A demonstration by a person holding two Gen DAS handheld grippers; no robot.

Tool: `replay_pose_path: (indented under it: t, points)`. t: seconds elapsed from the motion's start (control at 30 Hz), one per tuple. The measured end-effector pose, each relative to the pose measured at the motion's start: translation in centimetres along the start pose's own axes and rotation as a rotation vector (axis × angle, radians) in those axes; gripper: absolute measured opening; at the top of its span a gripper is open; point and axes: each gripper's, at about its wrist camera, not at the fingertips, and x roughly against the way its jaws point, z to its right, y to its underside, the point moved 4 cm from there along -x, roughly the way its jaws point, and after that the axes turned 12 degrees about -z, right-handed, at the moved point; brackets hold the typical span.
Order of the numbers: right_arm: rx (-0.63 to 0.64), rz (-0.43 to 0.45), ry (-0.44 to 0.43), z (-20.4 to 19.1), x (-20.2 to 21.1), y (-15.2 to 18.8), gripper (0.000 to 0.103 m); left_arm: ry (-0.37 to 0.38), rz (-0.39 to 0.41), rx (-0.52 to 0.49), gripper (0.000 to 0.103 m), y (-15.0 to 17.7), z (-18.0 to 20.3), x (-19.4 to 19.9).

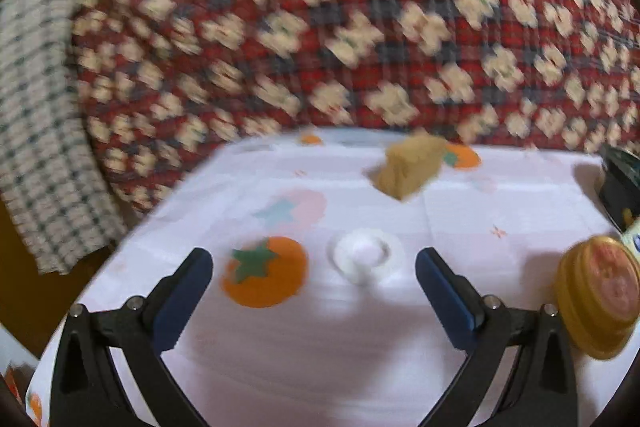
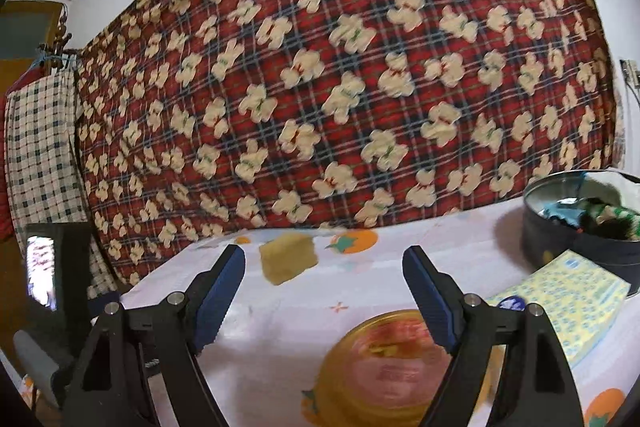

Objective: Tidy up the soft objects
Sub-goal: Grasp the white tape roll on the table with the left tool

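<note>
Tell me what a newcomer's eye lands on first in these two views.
The red plaid blanket dotted with cream bears fills the whole background behind the table. On the white fruit-print tablecloth, a tan sponge-like block lies near the far edge, and a gold-rimmed round tin sits close in front of the open right gripper. A dark round container stuffed with soft items stands at the right.

From the left tool's camera everything smears: the red bear-print blanket (image 1: pixel 320 19) is a blur, and the yellow sponge (image 1: pixel 412 167) and white ring (image 1: pixel 366 255) lose their edges. The gold lid (image 1: pixel 596 299) runs off the right side, and the dark tin (image 1: pixel 622 187) is nearly all cut off. In the right view the tin's (image 2: pixel 576 227) contents are a dark tangle I can't make out, and the lid's (image 2: pixel 384 367) label is too blurred to read.
</note>
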Motion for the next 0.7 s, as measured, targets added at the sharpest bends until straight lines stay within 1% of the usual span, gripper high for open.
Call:
replay_pose_path:
  t: [0.03,0.1,0.23,0.27,0.33,0.4,0.47,0.53,0.57,0.6,0.63,0.7]
  points:
    - [0.002,-0.010,0.002,-0.1,-0.2,0.1,0.083,0.028,-0.029,-0.018,0.103,-0.2,0.3,-0.7]
    - [-0.008,-0.019,-0.007,0.1,-0.4,0.2,0.083,0.042,-0.069,-0.045,0.103,-0.5,0.9,-1.9]
    - [-0.034,-0.030,-0.023,0.6,-0.6,0.2,0.083,-0.006,-0.075,-0.109,0.102,-1.9,2.4,-3.6]
    - [-0.038,-0.032,-0.024,0.7,-0.7,0.2,0.083,-0.026,-0.092,-0.125,0.101,-2.3,2.8,-4.4]
    - [-0.043,-0.035,-0.029,0.8,-0.7,0.2,0.083,-0.041,-0.142,-0.140,0.098,-2.6,3.1,-5.6]
    - [-0.042,-0.037,-0.030,0.7,-0.8,0.1,0.083,-0.042,-0.202,-0.163,0.088,-2.7,3.5,-7.0]
    - [-0.034,-0.040,-0.034,0.6,-0.8,0.1,0.083,-0.041,-0.243,-0.166,0.087,-2.7,3.5,-7.9]
    - [-0.027,-0.039,-0.037,0.5,-0.8,0.1,0.083,-0.016,-0.260,-0.157,0.086,-2.7,3.5,-8.3]
    - [-0.024,-0.038,-0.039,0.5,-0.8,0.1,0.083,0.001,-0.266,-0.150,0.082,-2.8,3.3,-8.3]
    - [-0.021,-0.039,-0.041,0.4,-0.8,0.2,0.083,0.024,-0.274,-0.147,0.063,-2.7,3.3,-8.5]
    - [-0.020,-0.040,-0.041,0.4,-0.8,0.2,0.083,0.038,-0.286,-0.148,0.058,-2.7,3.4,-8.8]
    - [-0.014,-0.051,-0.040,0.3,-1.1,0.2,0.083,0.063,-0.294,-0.148,0.055,-2.7,3.5,-8.8]
